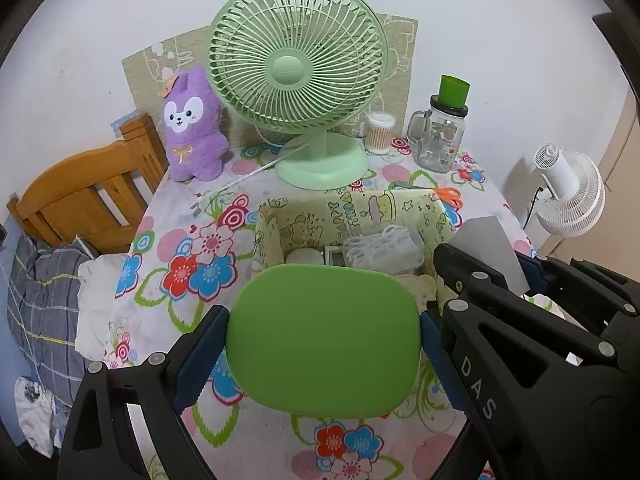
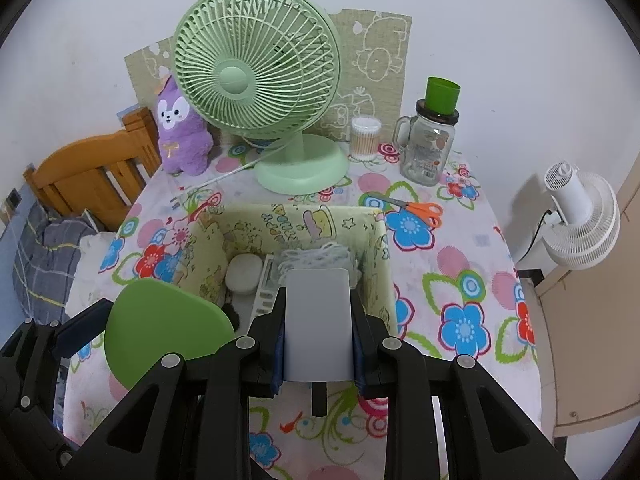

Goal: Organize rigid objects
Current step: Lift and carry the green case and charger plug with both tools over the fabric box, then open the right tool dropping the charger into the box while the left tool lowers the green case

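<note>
Left wrist view: the left gripper (image 1: 323, 340) clasps a green case (image 1: 324, 340), its blue ribbed pads (image 1: 198, 354) pressed on the case's two side edges with the jaws spread wide.
Green case: smooth, matte, a rounded rectangle with soft corners; it fills the gap between the fingers and hangs above the flowered cloth just short of the near wall of the box.
Right wrist view: the right gripper (image 2: 319, 336) is clenched tight on a white card (image 2: 318, 324), blue pads against both long edges.
White card: flat, thin, plain pale grey-white, upright between the fingers with rounded upper corners; its top edge stands over the near wall of the fabric box (image 2: 376, 264).
Fabric box: soft-walled, pale yellow printed cloth with cartoon drawings, open at the top; inside lie a white oval case (image 2: 244, 274), a white tangle of cord (image 2: 320, 258) and a flat white device, only partly seen.
Grippers together: side by side, the left one's green case showing at lower left of the right wrist view (image 2: 164, 332).
Table (image 2: 460, 280): covered in a glossy cloth with red, blue and pink flowers.
Behind the box: a mint-green plastic desk fan (image 2: 256, 76) with a round grille and round base, a fuzzy purple plush (image 2: 180, 128), a clear tub of cotton swabs (image 2: 365, 138), a glass handled jar (image 2: 428, 148) capped by a green cup (image 2: 442, 94).
Scissors (image 2: 416, 208): orange handles, lying flat on the cloth beyond the box's right corner.
</note>
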Demonstrator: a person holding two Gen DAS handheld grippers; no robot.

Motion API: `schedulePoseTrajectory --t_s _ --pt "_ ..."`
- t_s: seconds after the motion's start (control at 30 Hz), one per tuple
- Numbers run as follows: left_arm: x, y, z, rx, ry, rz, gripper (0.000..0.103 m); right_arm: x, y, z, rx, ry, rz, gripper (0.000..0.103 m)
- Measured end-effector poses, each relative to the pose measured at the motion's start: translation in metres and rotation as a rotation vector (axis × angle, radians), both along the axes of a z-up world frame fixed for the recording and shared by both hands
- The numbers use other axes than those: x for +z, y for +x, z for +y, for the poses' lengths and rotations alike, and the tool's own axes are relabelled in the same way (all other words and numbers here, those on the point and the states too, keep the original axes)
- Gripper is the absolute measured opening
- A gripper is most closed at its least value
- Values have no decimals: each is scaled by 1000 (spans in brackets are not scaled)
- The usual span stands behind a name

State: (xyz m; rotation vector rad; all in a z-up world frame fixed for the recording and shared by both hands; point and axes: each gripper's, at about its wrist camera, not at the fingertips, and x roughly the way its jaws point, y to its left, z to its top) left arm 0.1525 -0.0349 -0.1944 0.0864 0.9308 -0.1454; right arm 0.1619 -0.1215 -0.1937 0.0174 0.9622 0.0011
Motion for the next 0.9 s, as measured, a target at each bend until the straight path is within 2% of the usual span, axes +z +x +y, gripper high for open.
schedulePoseTrajectory --t_s 0.17,0.57,0.8,0.83,0.9 --pt "-4 13 2 8 8 4 95 -7 15 3 11 7 12 29" --pt "-33 38 9 24 38 67 95 -45 42 11 21 60 93 29" --pt "-42 48 10 45 53 88 95 -54 53 12 43 76 107 30" --pt "-42 49 10 47 53 86 95 -54 54 12 45 76 106 31" --pt "-41 51 8 47 49 88 95 -53 56 11 44 70 100 45"
